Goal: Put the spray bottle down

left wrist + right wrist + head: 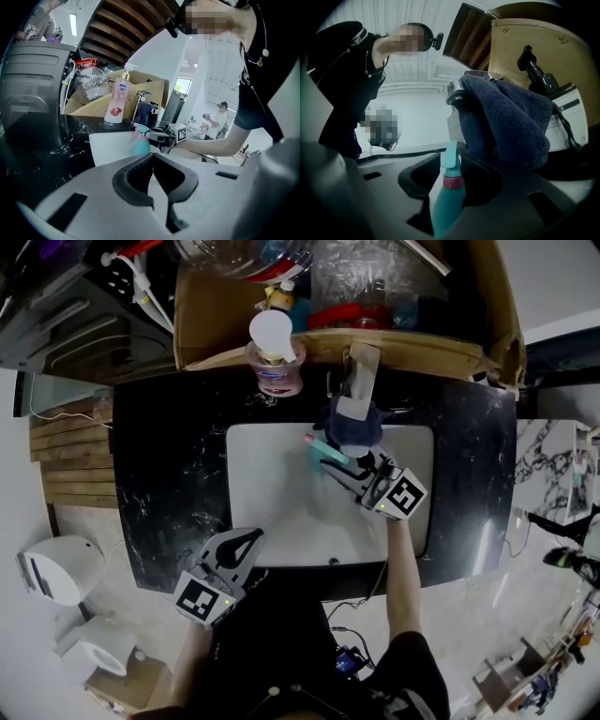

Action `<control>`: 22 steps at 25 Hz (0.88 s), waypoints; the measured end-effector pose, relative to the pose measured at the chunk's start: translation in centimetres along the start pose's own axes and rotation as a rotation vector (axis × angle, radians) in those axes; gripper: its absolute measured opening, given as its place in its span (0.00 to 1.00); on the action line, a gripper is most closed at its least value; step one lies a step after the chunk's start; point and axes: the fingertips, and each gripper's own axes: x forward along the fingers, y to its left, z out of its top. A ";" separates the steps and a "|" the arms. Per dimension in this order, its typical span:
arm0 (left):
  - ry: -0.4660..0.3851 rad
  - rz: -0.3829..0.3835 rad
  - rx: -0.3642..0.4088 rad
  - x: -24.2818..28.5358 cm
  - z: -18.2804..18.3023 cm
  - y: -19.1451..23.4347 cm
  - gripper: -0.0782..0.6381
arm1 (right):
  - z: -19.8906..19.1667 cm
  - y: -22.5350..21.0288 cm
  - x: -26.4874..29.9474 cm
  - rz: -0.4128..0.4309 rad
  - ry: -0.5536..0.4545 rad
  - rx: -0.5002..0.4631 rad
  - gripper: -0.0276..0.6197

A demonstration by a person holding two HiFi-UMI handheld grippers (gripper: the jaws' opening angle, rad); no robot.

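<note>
A teal spray bottle (323,451) with a pink collar lies tilted over the white sink (272,484), nozzle toward the back left. My right gripper (343,469) is shut on its body. In the right gripper view the bottle (447,197) runs forward between the two jaws, its nozzle just short of a dark blue cloth (511,122). My left gripper (246,540) hovers at the sink's front left edge, shut and empty. From the left gripper (153,161) view I see the bottle (140,144) held low in the sink.
The blue cloth (352,420) hangs over the faucet behind the bottle. A pink pump soap bottle (275,362) stands on the black marble counter (169,474) at the back. Behind it sits an open cardboard box (422,348) of clutter.
</note>
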 end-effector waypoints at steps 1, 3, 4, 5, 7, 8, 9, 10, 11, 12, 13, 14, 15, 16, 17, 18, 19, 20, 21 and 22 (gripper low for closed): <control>-0.003 -0.002 0.000 0.0 0.0 0.0 0.12 | -0.1 0.2 -0.1 0.006 0.019 -0.007 0.26; -0.005 -0.007 0.000 0.0 0.0 -0.2 0.12 | -0.3 0.5 -0.2 0.015 0.042 -0.011 0.29; -0.004 -0.008 0.000 0.0 -0.1 -0.2 0.12 | -0.3 0.6 -0.3 0.015 0.046 -0.011 0.29; -0.005 -0.009 0.000 0.0 -0.1 -0.3 0.12 | -0.3 0.7 -0.4 0.013 0.050 -0.011 0.29; -0.007 -0.010 0.001 0.0 -0.1 -0.4 0.12 | -0.5 0.6 -0.6 0.003 0.060 -0.010 0.31; -0.006 -0.011 0.002 0.0 -0.1 -0.4 0.12 | -0.7 0.6 -0.7 -0.001 0.067 -0.010 0.32; -0.005 -0.012 0.004 0.0 -0.1 -0.5 0.12 | -0.9 0.5 -0.8 -0.005 0.074 -0.010 0.32; -0.004 -0.013 0.007 0.0 -0.1 -0.5 0.12 | -1.0 0.5 -0.8 -0.008 0.079 -0.010 0.32; -0.004 -0.013 0.008 0.0 -0.1 -0.5 0.12 | -1.0 0.4 -0.8 -0.014 0.080 -0.010 0.32; -0.005 -0.013 0.008 -0.1 0.0 -0.6 0.12 | -1.0 0.3 -0.9 -0.021 0.080 -0.010 0.32; -0.007 -0.013 0.009 -0.1 0.0 -0.7 0.12 | -1.0 0.2 -0.9 -0.030 0.083 -0.010 0.32; -0.008 -0.014 0.010 -0.1 0.0 -0.7 0.12 | -1.1 0.1 -1.0 -0.037 0.087 -0.011 0.31; -0.008 -0.014 0.010 -0.1 0.0 -0.7 0.12 | -1.0 0.0 -1.0 -0.043 0.093 -0.010 0.29; -0.008 -0.014 0.011 -0.1 0.0 -0.7 0.12 | -1.0 -0.1 -1.1 -0.047 0.097 -0.007 0.27; -0.009 -0.014 0.012 -0.1 0.0 -0.7 0.12 | -1.1 -0.1 -1.1 -0.050 0.101 0.000 0.25; -0.010 -0.015 0.014 -0.1 0.0 -0.7 0.12 | -1.1 0.0 -1.2 -0.051 0.103 0.008 0.23; -0.011 -0.015 0.016 -0.1 0.0 -0.7 0.12 | -1.2 0.0 -1.3 -0.053 0.101 0.016 0.23; -0.010 -0.014 0.015 -0.2 0.0 -0.7 0.12 | -1.3 0.1 -1.5 -0.056 0.096 0.021 0.24; -0.009 -0.014 0.014 -0.2 0.0 -0.8 0.12 | -1.4 0.1 -1.7 -0.059 0.093 0.023 0.24; -0.009 -0.014 0.012 -0.2 -0.1 -0.8 0.12 | -1.4 0.1 -1.8 -0.062 0.093 0.022 0.24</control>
